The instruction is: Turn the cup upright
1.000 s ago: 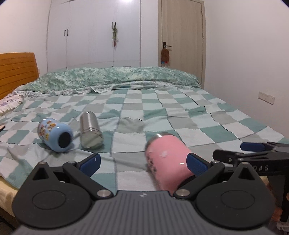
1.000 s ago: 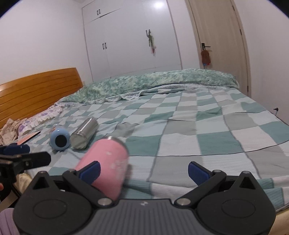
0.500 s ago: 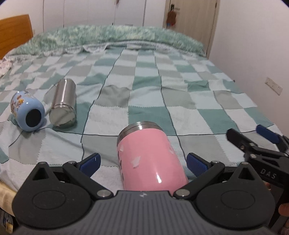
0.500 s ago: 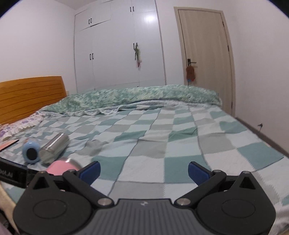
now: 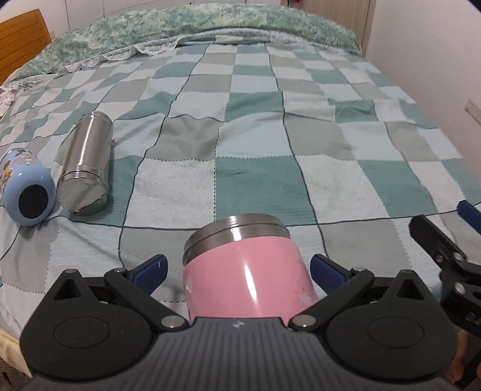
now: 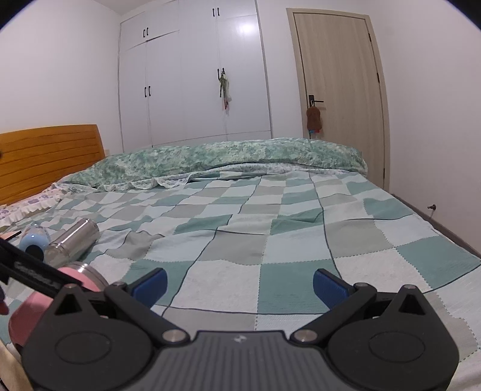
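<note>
A pink cup [image 5: 249,276] with a steel rim lies on its side on the checked bedspread [image 5: 255,126], rim pointing away from me. My left gripper [image 5: 237,270] is open, with the cup lying between its blue pads [image 5: 148,269]; the pads stand apart from the cup's sides. The cup also shows at the lower left of the right wrist view [image 6: 81,275], partly hidden by the left gripper's arm. My right gripper [image 6: 239,284] is open and empty above the bedspread, to the right of the cup.
A steel flask [image 5: 85,162] and a light blue printed cup [image 5: 25,186] lie on their sides at the left of the bed. A folded green quilt [image 5: 195,27] lies along the far side. A wooden headboard [image 6: 48,159] stands at the left, a wardrobe [image 6: 195,75] and door [image 6: 339,90] behind.
My left gripper has moved forward and tilted down so the pink cup sits centred between its fingers. My right gripper has drawn back to the right and risen, away from the cup.
</note>
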A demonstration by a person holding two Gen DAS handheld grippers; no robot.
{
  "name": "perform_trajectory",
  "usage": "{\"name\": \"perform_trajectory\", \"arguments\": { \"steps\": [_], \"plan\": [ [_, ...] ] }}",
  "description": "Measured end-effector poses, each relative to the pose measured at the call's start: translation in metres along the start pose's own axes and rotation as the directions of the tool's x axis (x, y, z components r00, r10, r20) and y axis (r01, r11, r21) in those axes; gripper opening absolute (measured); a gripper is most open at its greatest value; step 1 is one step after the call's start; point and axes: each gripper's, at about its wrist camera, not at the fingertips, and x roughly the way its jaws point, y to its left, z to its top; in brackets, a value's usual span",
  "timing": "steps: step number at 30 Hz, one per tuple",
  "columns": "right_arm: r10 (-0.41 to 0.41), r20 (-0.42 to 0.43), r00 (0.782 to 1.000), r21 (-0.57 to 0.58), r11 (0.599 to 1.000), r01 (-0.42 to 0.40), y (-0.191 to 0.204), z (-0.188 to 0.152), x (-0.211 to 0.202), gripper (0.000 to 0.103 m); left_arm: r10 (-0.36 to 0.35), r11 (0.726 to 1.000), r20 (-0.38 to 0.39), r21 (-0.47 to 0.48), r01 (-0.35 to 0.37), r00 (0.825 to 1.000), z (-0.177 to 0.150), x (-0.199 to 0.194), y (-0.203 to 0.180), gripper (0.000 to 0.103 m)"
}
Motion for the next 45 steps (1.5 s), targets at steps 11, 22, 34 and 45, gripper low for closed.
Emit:
{"name": "perform_trajectory", "arguments": {
  "steps": [11, 22, 34, 45],
  "plan": [
    [-0.023, 0.011, 1.000, 0.020, 1.000, 0.023, 0.000, -0.004, -0.005, 0.103, -0.063, 0.998, -0.028, -0.032, 0.062, 0.998, -0.002, -0.005, 0.002, 0.089],
    [-0.065, 0.039, 0.997, 0.040, 0.997, 0.064, -0.005, -0.013, -0.025, 0.103, -0.086, 0.996, 0.100, -0.015, 0.088, 0.991, -0.015, -0.027, -0.001, 0.089],
    [-0.105, 0.050, 0.993, 0.067, 0.993, 0.101, -0.014, -0.021, -0.038, 0.103, -0.156, 0.987, 0.271, 0.075, 0.140, 0.950, -0.021, -0.056, -0.015, 0.087],
    [-0.230, 0.101, 0.968, 0.092, 0.971, 0.221, -0.019, -0.022, -0.048, 0.103, -0.180, 0.980, 0.470, 0.161, 0.116, 0.864, 0.000, -0.057, -0.059, 0.087]
  ]
}}
